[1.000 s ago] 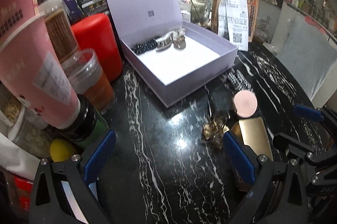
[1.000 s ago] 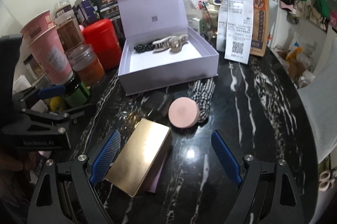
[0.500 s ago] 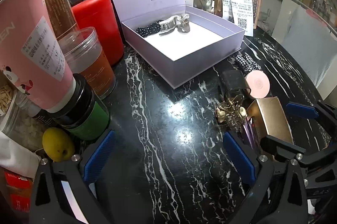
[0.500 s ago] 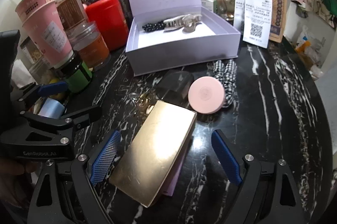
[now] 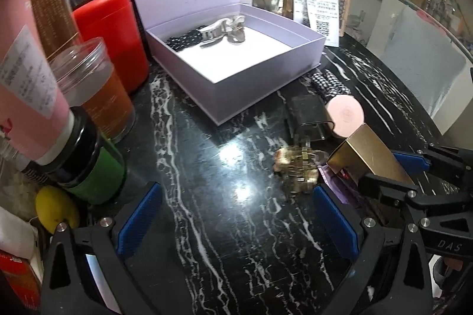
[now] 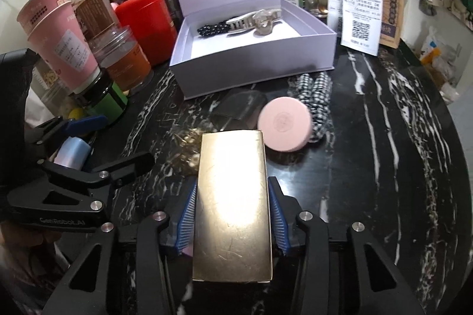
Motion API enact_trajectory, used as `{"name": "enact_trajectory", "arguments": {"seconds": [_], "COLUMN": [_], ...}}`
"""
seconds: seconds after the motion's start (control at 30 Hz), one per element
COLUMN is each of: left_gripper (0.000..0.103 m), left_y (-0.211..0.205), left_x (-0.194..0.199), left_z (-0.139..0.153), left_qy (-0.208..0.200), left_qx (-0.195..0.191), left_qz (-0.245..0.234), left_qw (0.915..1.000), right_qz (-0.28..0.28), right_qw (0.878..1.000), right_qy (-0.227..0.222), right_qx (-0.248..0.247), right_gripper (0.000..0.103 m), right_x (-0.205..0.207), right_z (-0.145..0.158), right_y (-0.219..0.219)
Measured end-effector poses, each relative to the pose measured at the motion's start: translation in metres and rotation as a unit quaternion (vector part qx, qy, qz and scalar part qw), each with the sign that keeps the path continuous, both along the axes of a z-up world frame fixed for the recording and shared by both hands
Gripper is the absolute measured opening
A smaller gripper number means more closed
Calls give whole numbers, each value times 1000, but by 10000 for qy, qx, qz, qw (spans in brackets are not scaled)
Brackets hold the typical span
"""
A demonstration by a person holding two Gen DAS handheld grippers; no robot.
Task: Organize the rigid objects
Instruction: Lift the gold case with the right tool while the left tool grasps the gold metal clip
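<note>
Black marble surface (image 6: 384, 167) carried everything, with jars and cups crowded along its left side. At its back stood the open lilac box (image 6: 254, 60), a pale hair clip (image 6: 254, 19) and a dark beaded piece inside. Just in front lay a checked scrunchie (image 6: 320, 90), a pink round case (image 6: 284, 128) and a dark clear case (image 5: 307, 115). The gold box (image 6: 233, 208) sat between the fingers of the right claw (image 6: 233, 214), whose jaws were closing with both pads against its long sides. A gold trinket (image 5: 295, 167) lay touching its far end. The left claw (image 5: 233, 214) hung open over bare marble, holding nothing. The glossy gold faces looked slippery; I judged a shallow grip could let the box slide out, or its far end could drag the trinket when lifted.
</note>
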State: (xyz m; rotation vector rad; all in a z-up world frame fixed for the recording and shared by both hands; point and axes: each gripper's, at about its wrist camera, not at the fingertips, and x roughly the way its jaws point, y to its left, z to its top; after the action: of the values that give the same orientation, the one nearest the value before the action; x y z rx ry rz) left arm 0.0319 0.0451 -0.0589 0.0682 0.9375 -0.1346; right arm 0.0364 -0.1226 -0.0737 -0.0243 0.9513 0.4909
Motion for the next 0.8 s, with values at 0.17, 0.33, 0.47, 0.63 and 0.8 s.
{"name": "enact_trajectory", "arguments": {"seconds": [0.17,0.33,0.47,0.63,0.8], "left_gripper": [103,103,103,103,91], "left_y": [-6,-11,-19,-26,-30], "left_x": [3,8,13,20,26], "left_z": [-4,-10,-14,-19,-22], "left_qy": [48,147,206,277,250], "left_qx": [-64,-143,-113,-123,-26], "left_qz": [-98,-115,-133,-142,-155], "left_qw": [9999,9997,9996,9994,9996], "right_qz": [-207,-519,-682,-770,-861], "right_qw": [9998,9985,9976,9969,9962], "right_qy": [-78,-137,-38,-37,-44], "right_qx": [-20,-147,-144,-176,-154], "right_gripper": [44,44,45,45,45], "right_x": [0,3,9,13,18], "right_z": [2,-1,-8,-13,-17], "right_y": [-17,-36,-50,-59,-65]}}
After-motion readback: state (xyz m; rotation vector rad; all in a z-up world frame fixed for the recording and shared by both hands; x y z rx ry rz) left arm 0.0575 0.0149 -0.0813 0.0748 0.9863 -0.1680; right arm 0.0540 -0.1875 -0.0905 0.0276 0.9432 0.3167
